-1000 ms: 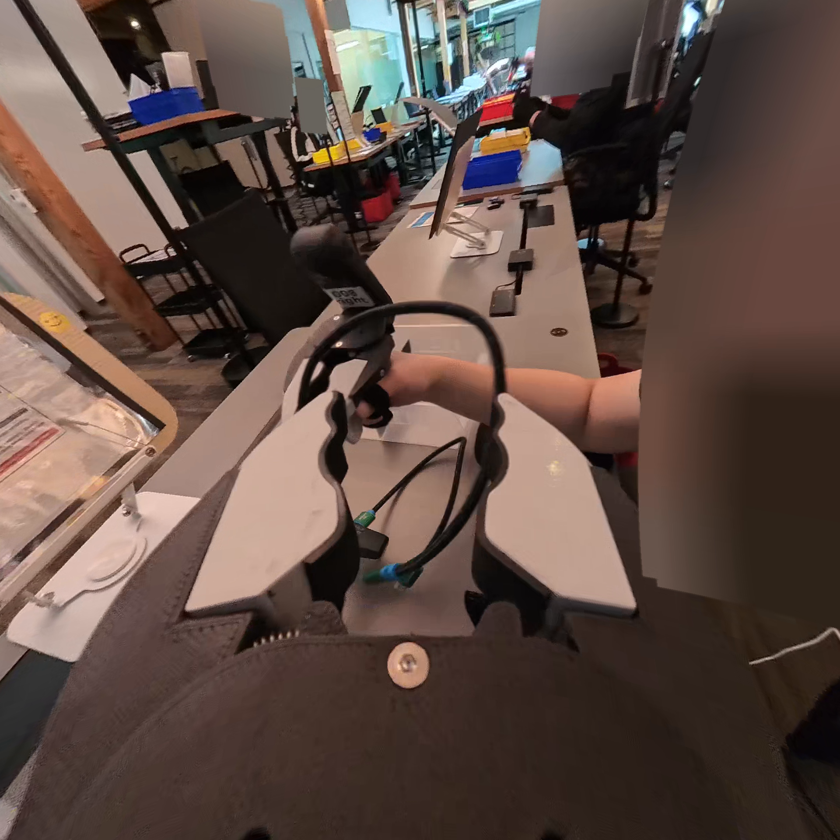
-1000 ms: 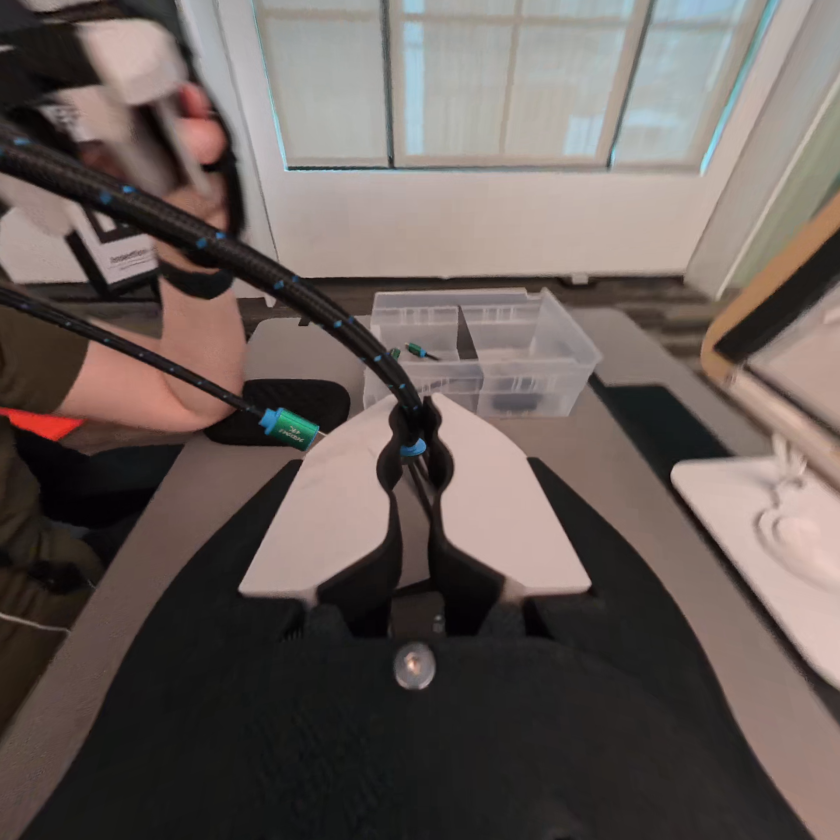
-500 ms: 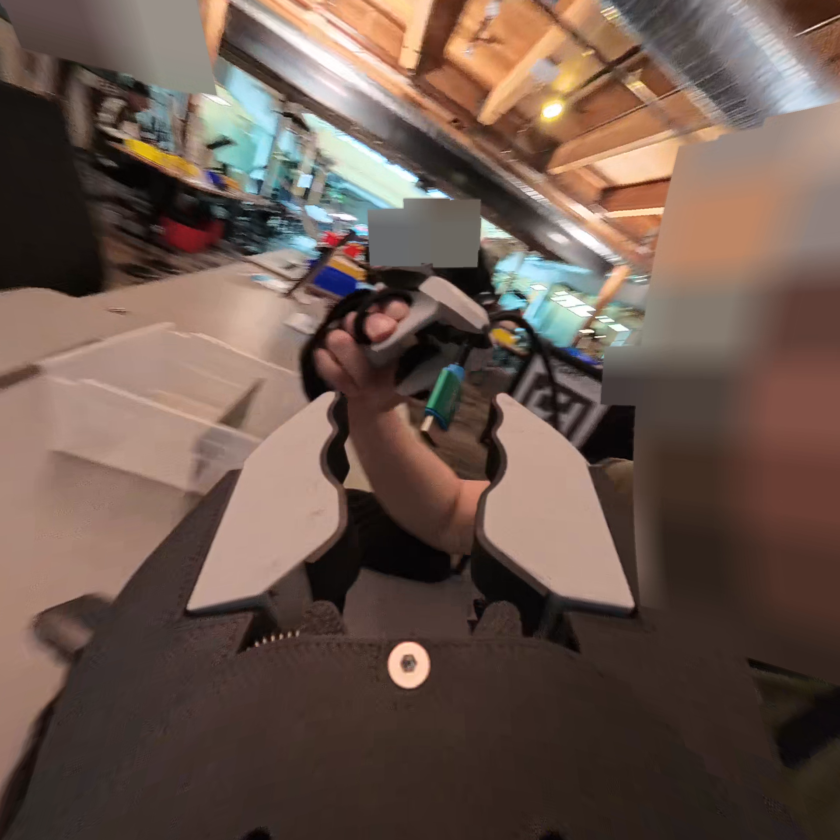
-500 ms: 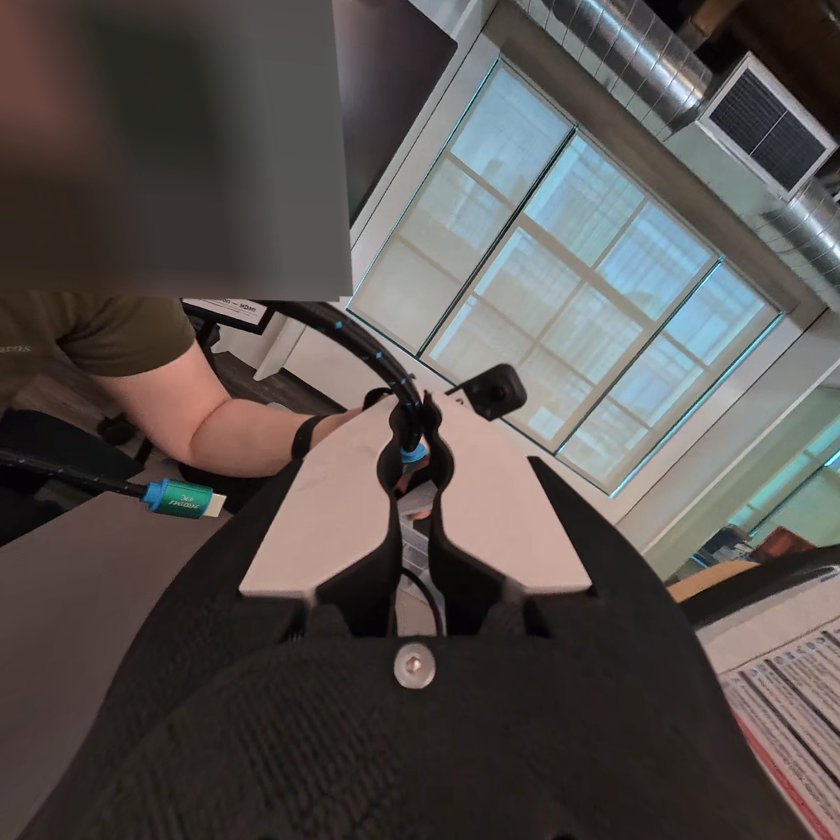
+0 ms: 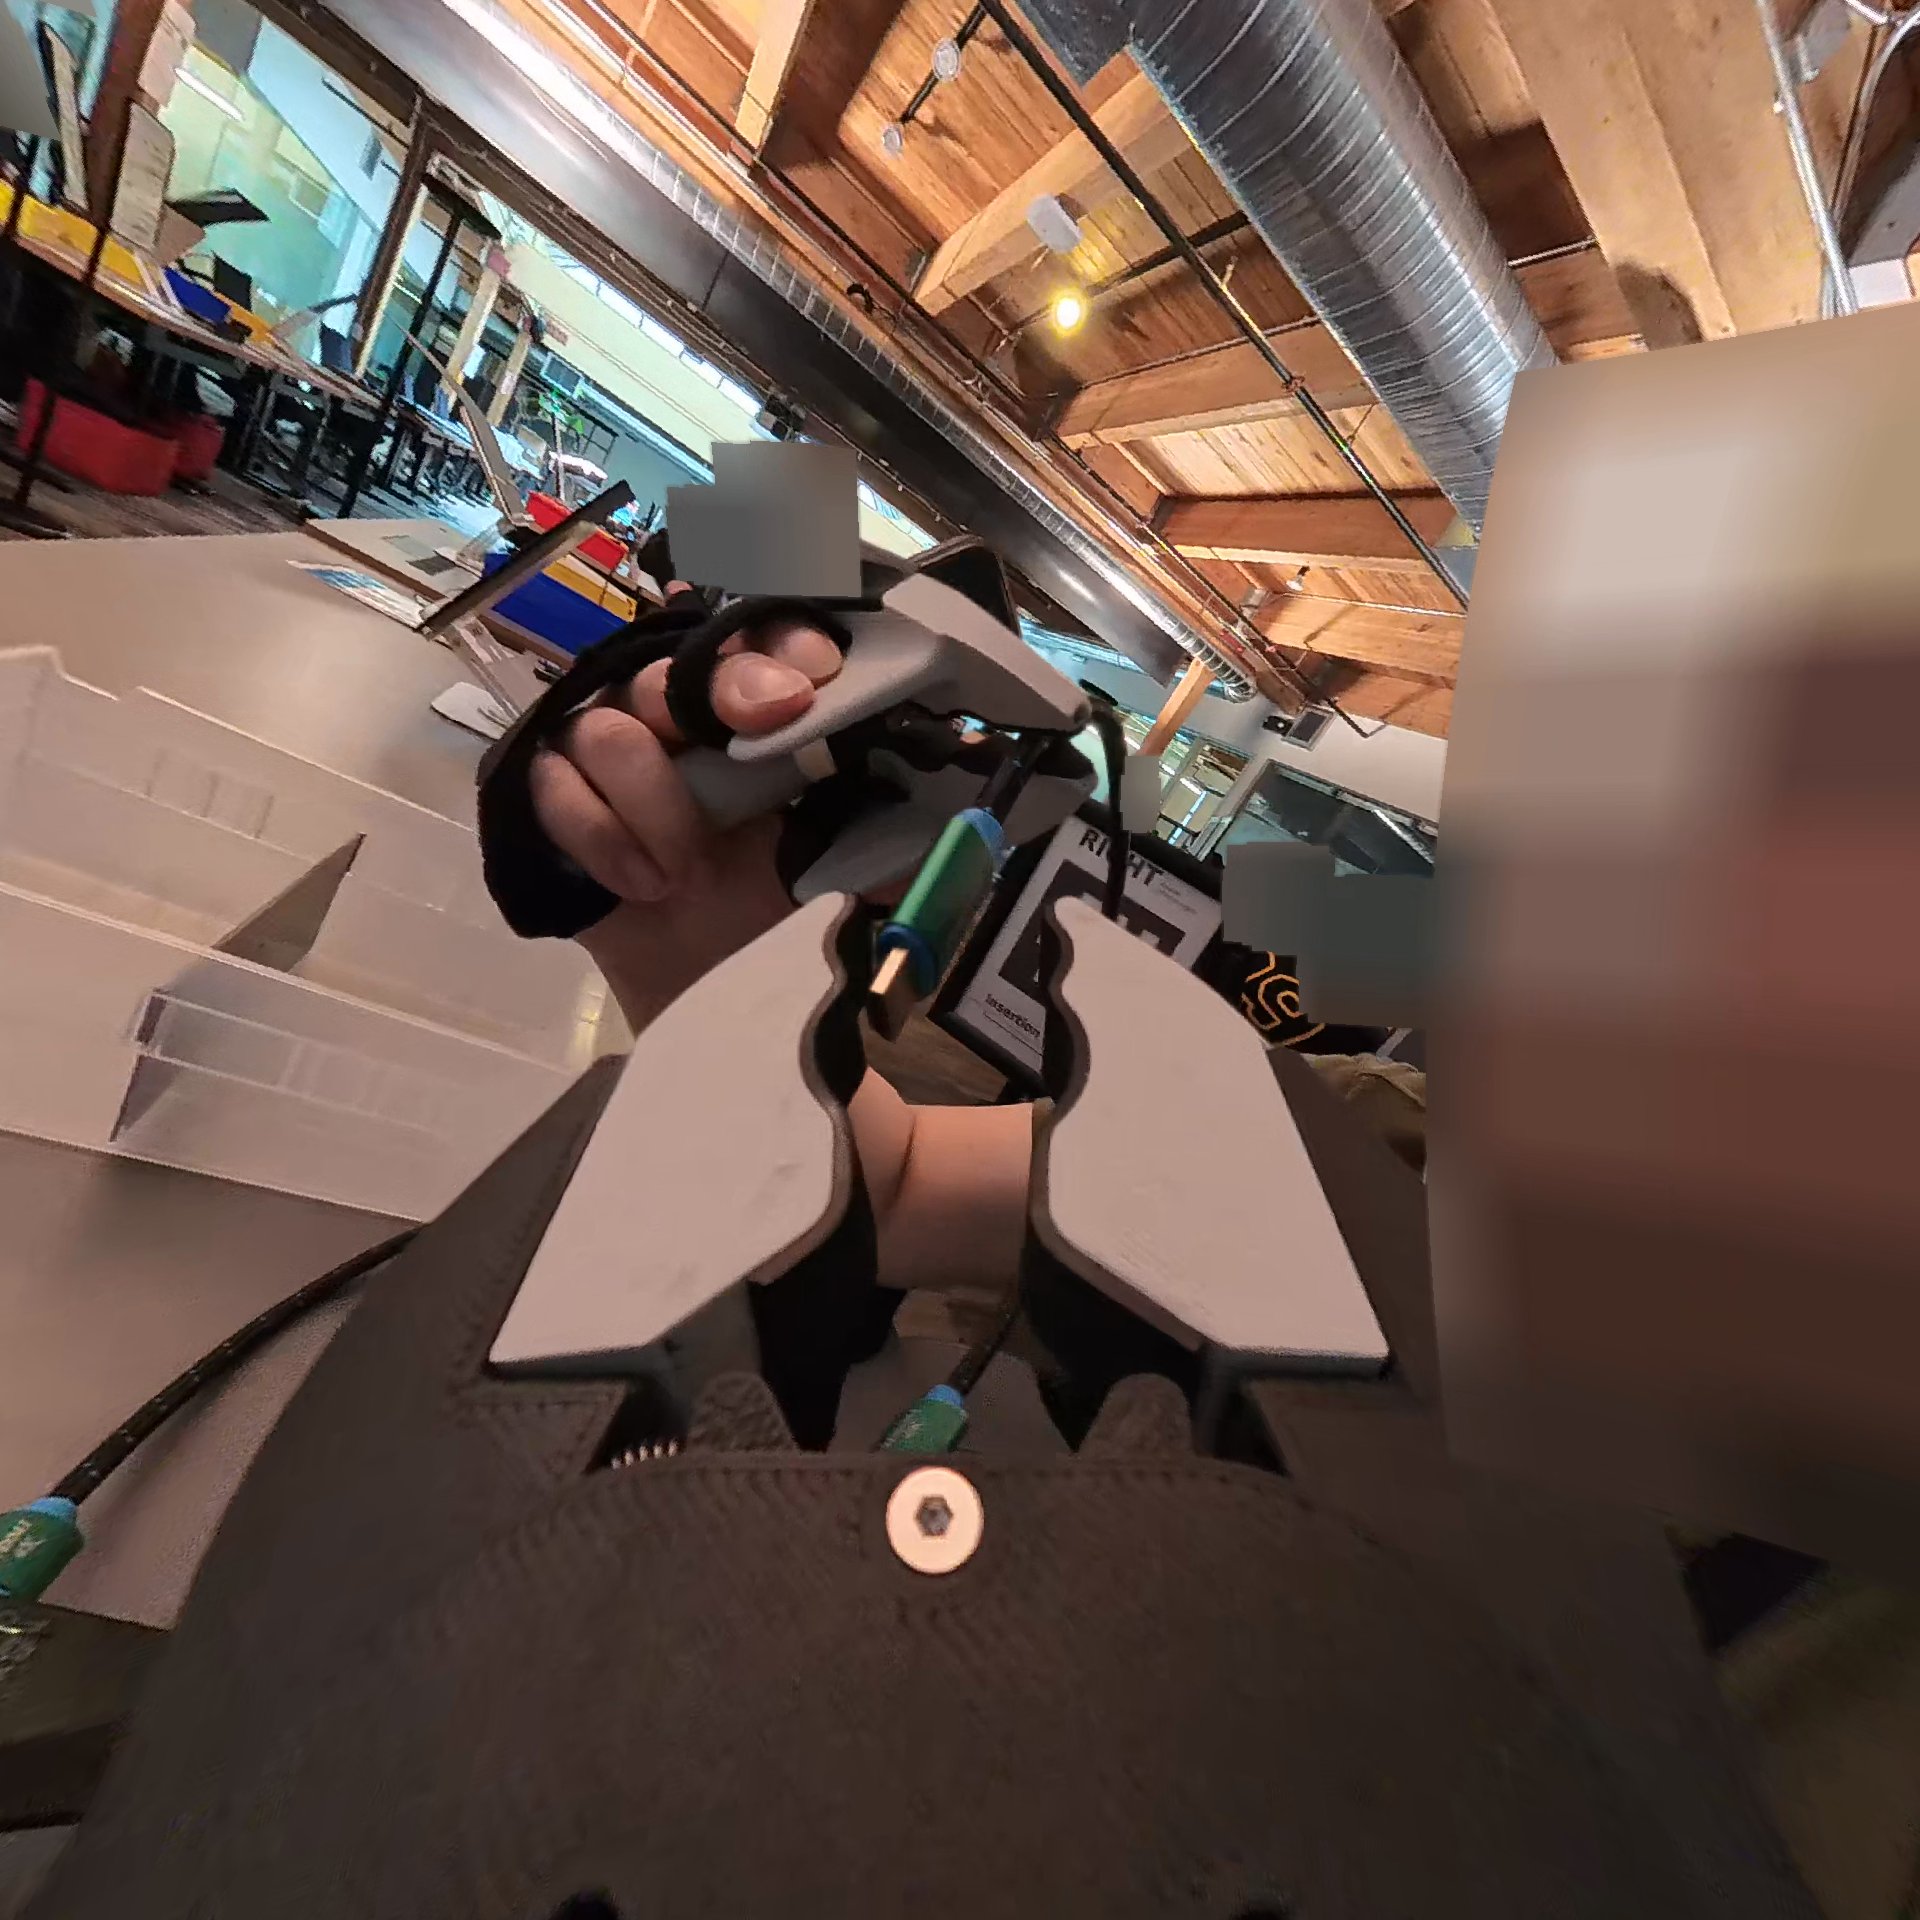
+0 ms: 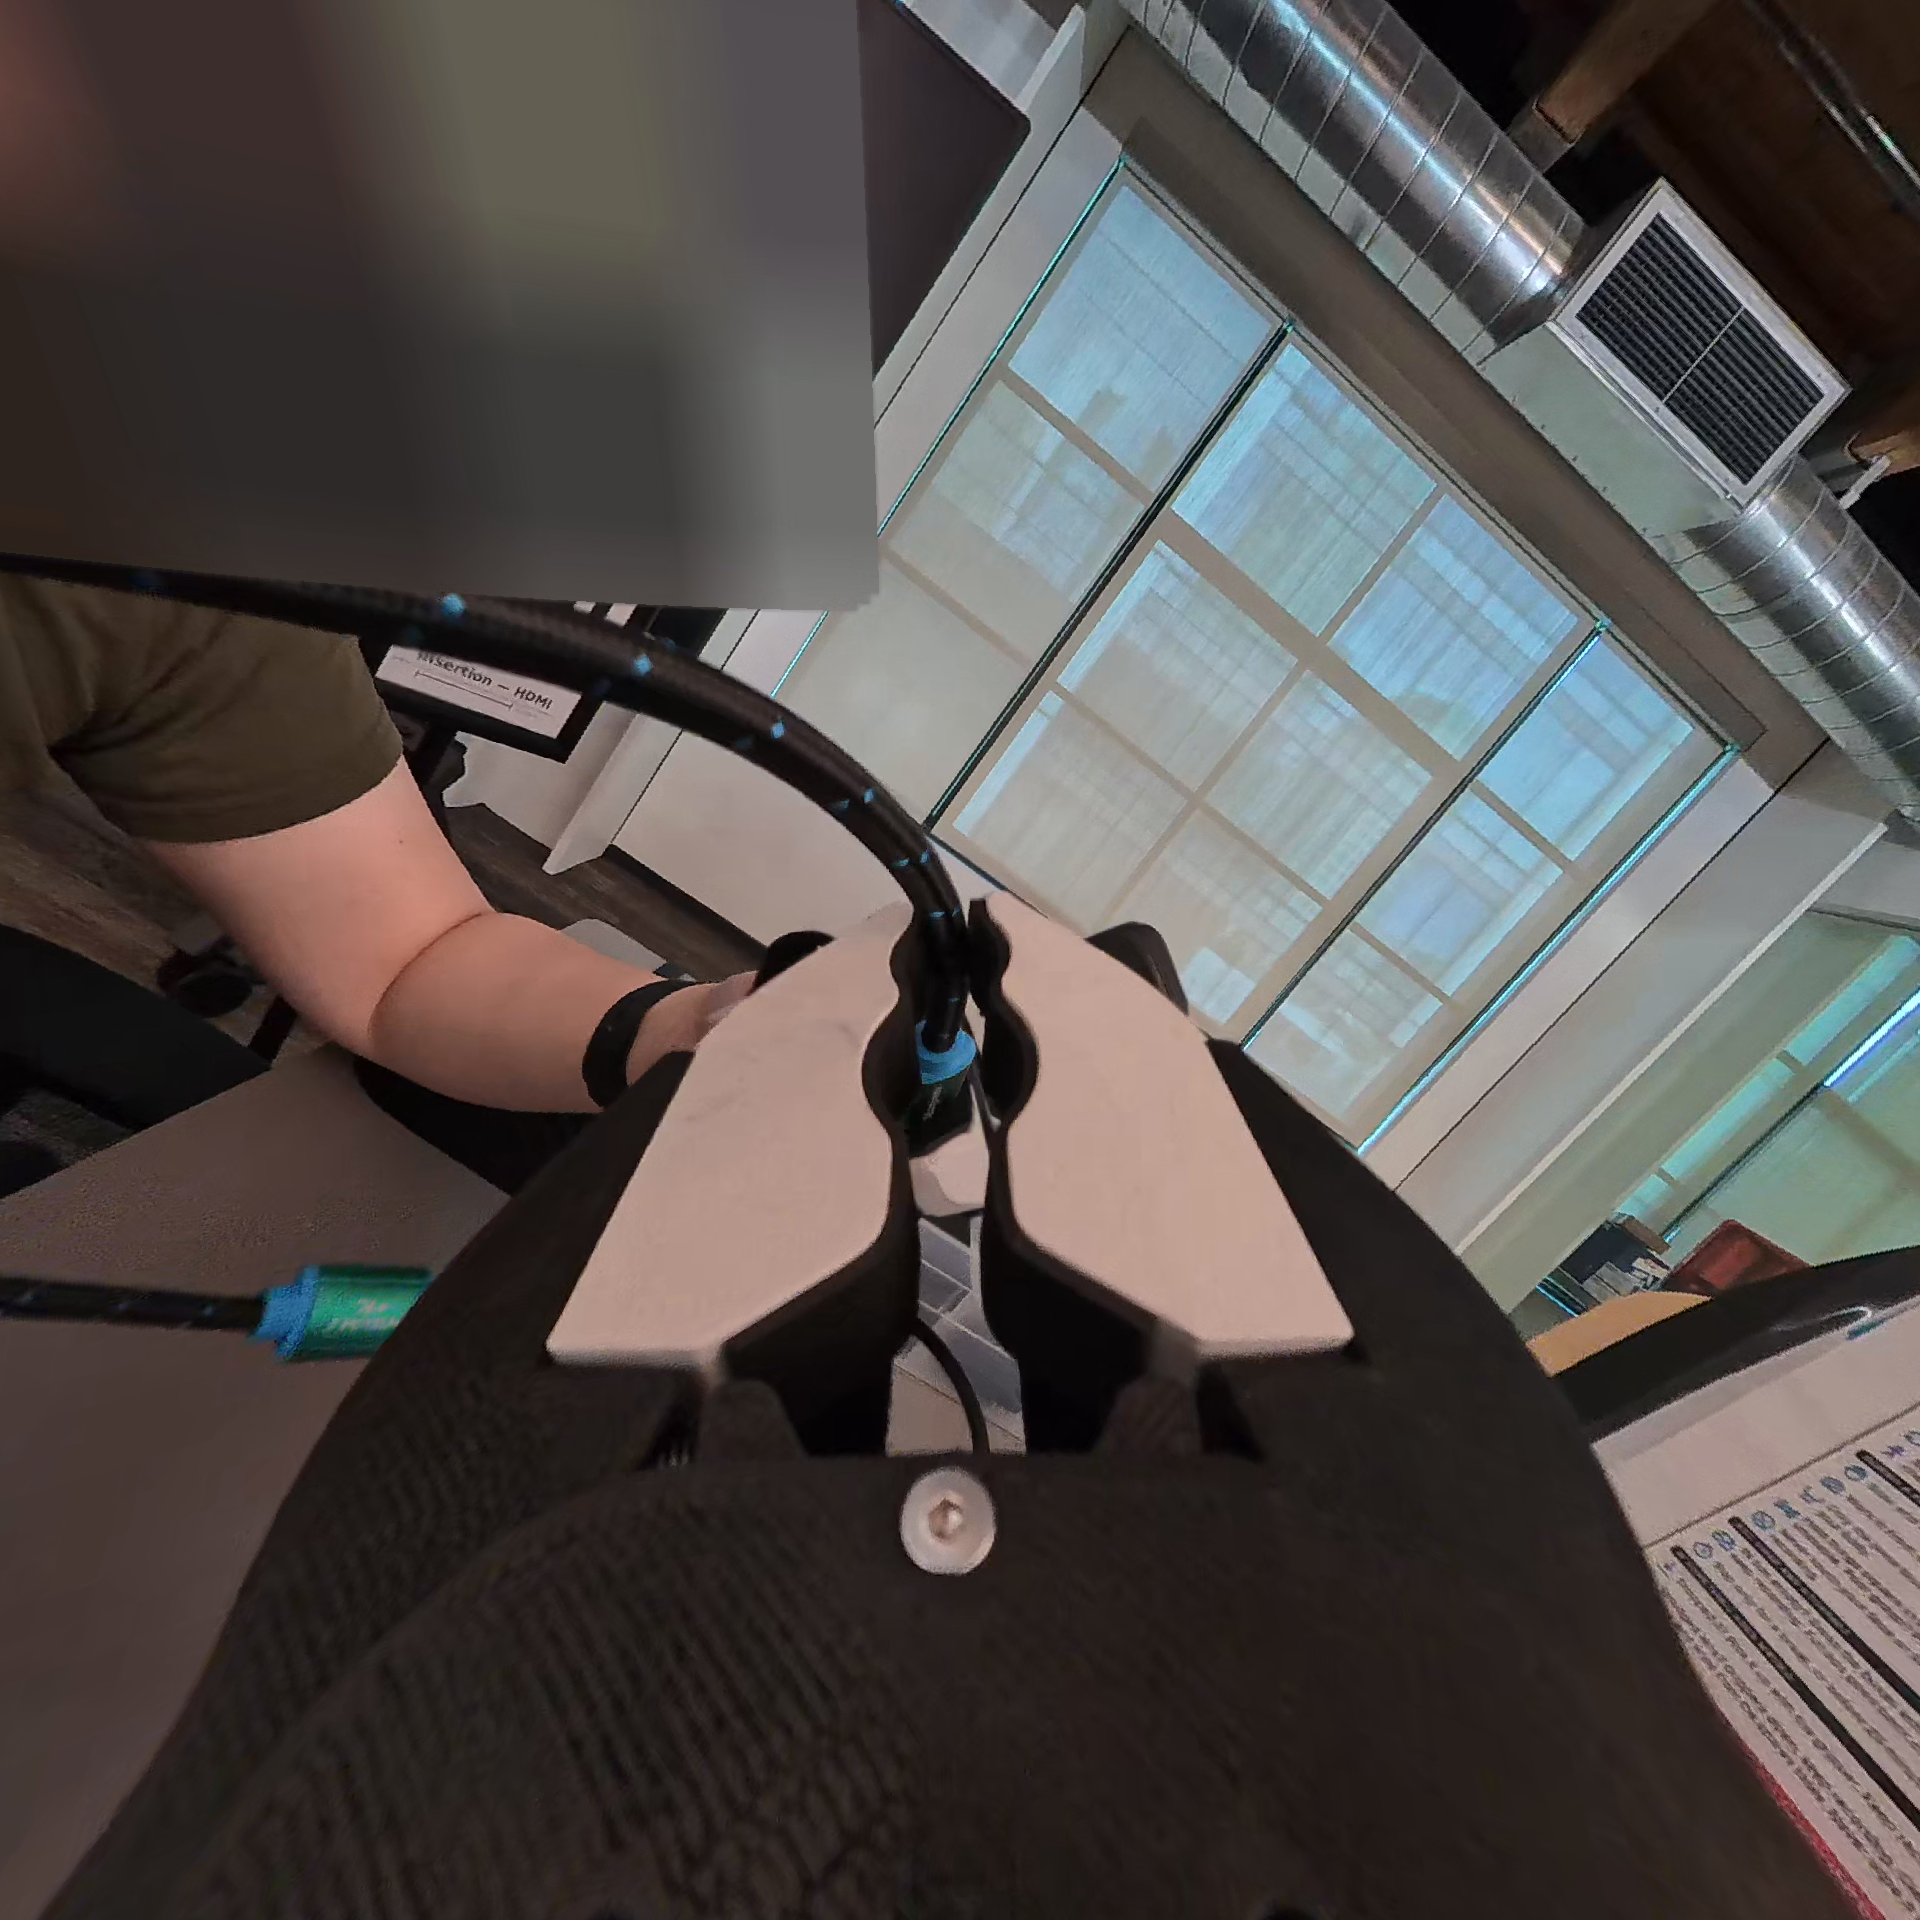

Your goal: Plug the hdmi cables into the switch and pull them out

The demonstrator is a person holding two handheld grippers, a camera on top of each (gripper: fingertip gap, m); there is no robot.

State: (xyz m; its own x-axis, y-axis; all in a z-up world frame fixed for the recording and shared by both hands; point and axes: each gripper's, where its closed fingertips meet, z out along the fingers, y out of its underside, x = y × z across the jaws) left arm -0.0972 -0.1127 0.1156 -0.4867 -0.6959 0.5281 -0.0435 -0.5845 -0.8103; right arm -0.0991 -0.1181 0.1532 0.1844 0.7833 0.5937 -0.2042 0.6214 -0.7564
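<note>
Right gripper tilted up toward the window, its fingers clamped on a black braided cable just above its green plug. A second green plug hangs low at the left over the grey tabletop. Left gripper, fingers spread wide and empty, faces the held plug. Beyond, a clear plastic bin sits on the tabletop; I can't spot the switch.
</note>
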